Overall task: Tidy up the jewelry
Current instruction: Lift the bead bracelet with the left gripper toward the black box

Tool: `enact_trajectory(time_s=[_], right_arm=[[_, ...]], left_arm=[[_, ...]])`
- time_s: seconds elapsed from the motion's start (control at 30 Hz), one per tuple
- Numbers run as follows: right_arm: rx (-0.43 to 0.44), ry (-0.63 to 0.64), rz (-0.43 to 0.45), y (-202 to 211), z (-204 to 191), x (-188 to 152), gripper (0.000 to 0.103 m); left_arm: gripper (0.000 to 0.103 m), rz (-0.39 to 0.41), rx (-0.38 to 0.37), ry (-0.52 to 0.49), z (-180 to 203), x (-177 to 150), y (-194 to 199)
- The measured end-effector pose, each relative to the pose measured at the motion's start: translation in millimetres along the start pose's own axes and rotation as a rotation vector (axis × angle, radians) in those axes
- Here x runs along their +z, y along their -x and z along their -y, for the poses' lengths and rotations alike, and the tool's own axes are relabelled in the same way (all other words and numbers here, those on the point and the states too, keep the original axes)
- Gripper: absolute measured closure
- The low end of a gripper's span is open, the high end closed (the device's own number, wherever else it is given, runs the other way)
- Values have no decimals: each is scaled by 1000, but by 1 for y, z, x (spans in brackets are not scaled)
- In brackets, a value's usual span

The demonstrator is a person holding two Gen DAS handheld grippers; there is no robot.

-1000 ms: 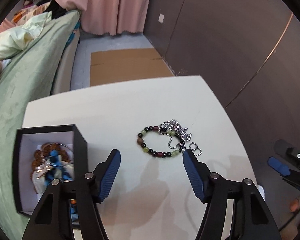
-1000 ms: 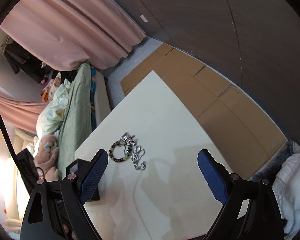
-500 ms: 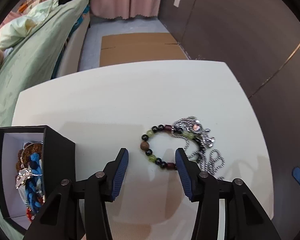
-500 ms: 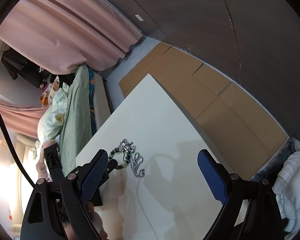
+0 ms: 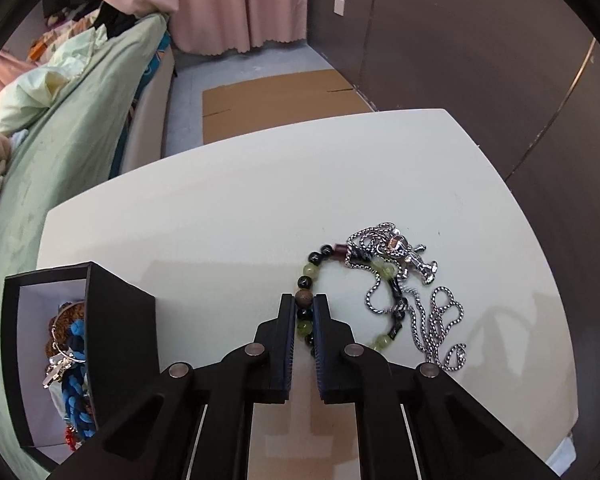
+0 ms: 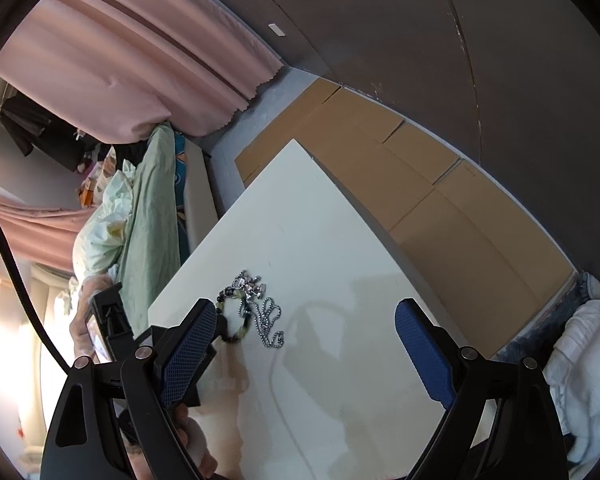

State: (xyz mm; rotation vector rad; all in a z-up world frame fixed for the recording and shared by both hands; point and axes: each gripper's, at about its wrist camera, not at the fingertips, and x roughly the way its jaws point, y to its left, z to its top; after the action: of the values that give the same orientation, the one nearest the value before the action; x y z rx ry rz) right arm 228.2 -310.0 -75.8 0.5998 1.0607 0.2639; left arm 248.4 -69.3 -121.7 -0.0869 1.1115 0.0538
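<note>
- Two grippers over one white tabletop [image 5: 228, 208], which takes up most of both views. Its far edge faces flat cardboard [image 5: 276, 100] on the floor and a pink curtain [image 5: 236, 4], and a bed with a green cover [image 5: 60, 152] runs along its left edge.
- Black jewelry box [image 5: 116, 320] sits at the near left corner of the tabletop, open on top with a white lining. Inside it's a jumble: blue cord, brown beads, some silver bits. Can't really sort out the separate pieces.
- Left gripper [image 5: 303, 308] points steeply down near the middle of the tabletop. Its jaws are closing, almost together, with the left side of the bead bracelet [image 5: 306, 276] between them. A brown bead sits right at the tips, dark and green ones run down the gap, and the pads look to be touching them.
- Right gripper [image 6: 308, 344] is spread wide with nothing between its blue pads [image 6: 424, 356], hovering over the near right part of the tabletop.
- That bracelet (green, black, brown and reddish beads) lies flat in a ring on the tabletop.
- Silver chain necklace [image 5: 432, 320] with a small metal pendant lies just right of the bracelet, its loops draped over the bracelet's right side, so the two are tangled.
</note>
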Motion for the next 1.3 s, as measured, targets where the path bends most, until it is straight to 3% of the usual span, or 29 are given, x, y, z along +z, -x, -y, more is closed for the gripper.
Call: enact_trajectory(time_s=[0.2,0.67,0.9,1.3], right_arm=[[-16,20,-13,-9,-6,0,11],[-35,65,-50,-31,-20,-3,13],[-34,113,-46,-41,-34,-3,14],[-107,281,-49,-82,-76,-7,30]], left_arm=[[94,-10,-108,70,-16,2,9],[95,157,-269,99,-20,16,91],[95,233,-310,118,-29,20,125],[95,288,-331,204,-76,22,144]])
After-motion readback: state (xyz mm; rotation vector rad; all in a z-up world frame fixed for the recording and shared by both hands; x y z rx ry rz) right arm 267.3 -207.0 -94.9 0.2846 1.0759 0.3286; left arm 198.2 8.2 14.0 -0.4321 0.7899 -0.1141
